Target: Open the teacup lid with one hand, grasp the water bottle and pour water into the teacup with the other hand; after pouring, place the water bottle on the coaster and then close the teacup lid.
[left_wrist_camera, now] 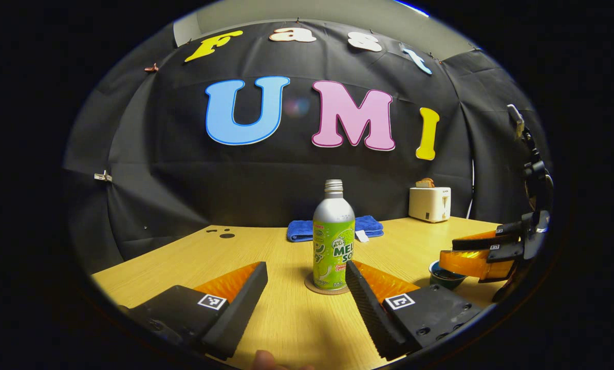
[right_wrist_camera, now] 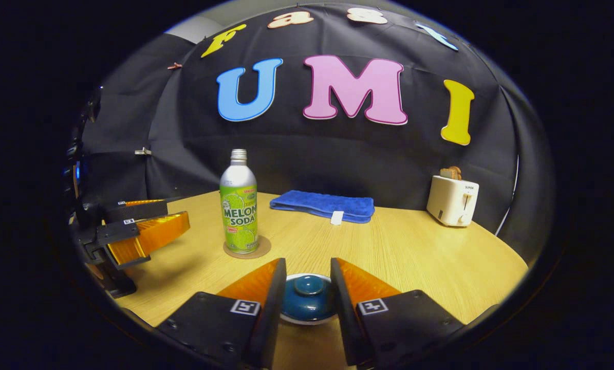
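Green-labelled silver water bottle (left_wrist_camera: 333,241) standing on a round coaster (left_wrist_camera: 327,289) on the wooden tabletop (left_wrist_camera: 286,318); left tool (left_wrist_camera: 307,280) spread apart before it. Right tool (right_wrist_camera: 308,280) straddling the dark-blue lidded teacup (right_wrist_camera: 307,298), contact uncertain.

Counter (right_wrist_camera: 414,252): light wood grain, rounded front edge. A round coaster (right_wrist_camera: 247,251) lies on it left of centre in the right gripper view, with a bottle (right_wrist_camera: 239,205) upright on top. Folded blue towel (right_wrist_camera: 323,205) lies flat at the back edge, a white tag on its front. White toaster (right_wrist_camera: 451,200) stands at the far right corner. Lidded teacup (right_wrist_camera: 307,299) sits near the front edge.
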`<state>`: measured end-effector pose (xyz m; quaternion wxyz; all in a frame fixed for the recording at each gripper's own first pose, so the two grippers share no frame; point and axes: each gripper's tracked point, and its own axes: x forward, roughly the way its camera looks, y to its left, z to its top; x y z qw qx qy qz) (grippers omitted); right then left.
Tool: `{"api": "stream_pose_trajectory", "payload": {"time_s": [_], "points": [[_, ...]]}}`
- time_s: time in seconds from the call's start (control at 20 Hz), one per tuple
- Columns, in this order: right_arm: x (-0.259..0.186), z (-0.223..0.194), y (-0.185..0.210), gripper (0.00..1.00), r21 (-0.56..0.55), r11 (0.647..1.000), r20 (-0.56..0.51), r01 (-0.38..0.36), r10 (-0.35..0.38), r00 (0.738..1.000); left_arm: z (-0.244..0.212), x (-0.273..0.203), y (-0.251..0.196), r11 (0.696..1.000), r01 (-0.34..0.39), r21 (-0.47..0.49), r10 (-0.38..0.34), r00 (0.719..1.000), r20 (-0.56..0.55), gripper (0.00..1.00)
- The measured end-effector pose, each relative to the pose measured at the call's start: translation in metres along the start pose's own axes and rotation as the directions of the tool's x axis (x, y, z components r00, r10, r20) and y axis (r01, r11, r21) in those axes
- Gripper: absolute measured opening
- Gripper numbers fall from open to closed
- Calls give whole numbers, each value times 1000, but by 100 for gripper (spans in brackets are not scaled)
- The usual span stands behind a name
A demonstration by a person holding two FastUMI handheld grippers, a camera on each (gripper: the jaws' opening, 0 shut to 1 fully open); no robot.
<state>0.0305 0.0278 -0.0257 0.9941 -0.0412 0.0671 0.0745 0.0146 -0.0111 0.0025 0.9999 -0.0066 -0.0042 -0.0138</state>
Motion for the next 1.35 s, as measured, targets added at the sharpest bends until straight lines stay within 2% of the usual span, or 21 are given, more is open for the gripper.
{"api": "stream_pose_trajectory", "payload": {"time_s": [0.05,0.15,0.2,0.25,0.35,0.5,0.75,0.95,1.05,1.25,1.35], "points": [[-3,4,-1,66,0,1000,29,6,-6,1000,0,0,0,1000,0,0,0,1000,0,96],[-10,12,-5,74,1,1000,87,27,-27,996,0,0,0,1000,-2,0,2,1000,0,96],[-13,16,-6,83,4,1000,111,31,-32,993,0,0,2,1000,-11,0,11,1000,0,96],[-15,18,-5,88,5,1000,131,28,-28,991,-1,0,5,1000,-24,-1,24,1000,-1,96],[-16,16,-10,96,9,999,134,30,-31,990,0,-3,5,999,-42,0,42,999,-1,96],[-20,14,-18,97,78,997,136,24,-34,990,-1,-6,6,997,-82,-1,82,997,-2,96],[-31,12,-70,98,98,977,126,191,-203,971,-1,-8,-13,996,-92,-2,92,996,-1,96],[-46,9,-106,98,108,940,115,323,-335,935,0,-7,-26,997,-83,-2,83,997,0,96],[-47,10,-105,98,109,940,115,323,-335,935,0,-7,-31,997,-83,-1,83,997,0,96],[-47,11,-93,98,103,958,119,266,-278,953,0,-6,-35,997,-74,-1,74,997,0,96],[-46,10,-93,99,103,960,118,261,-272,955,0,-7,-35,997,-74,-1,74,997,1,96]]}}
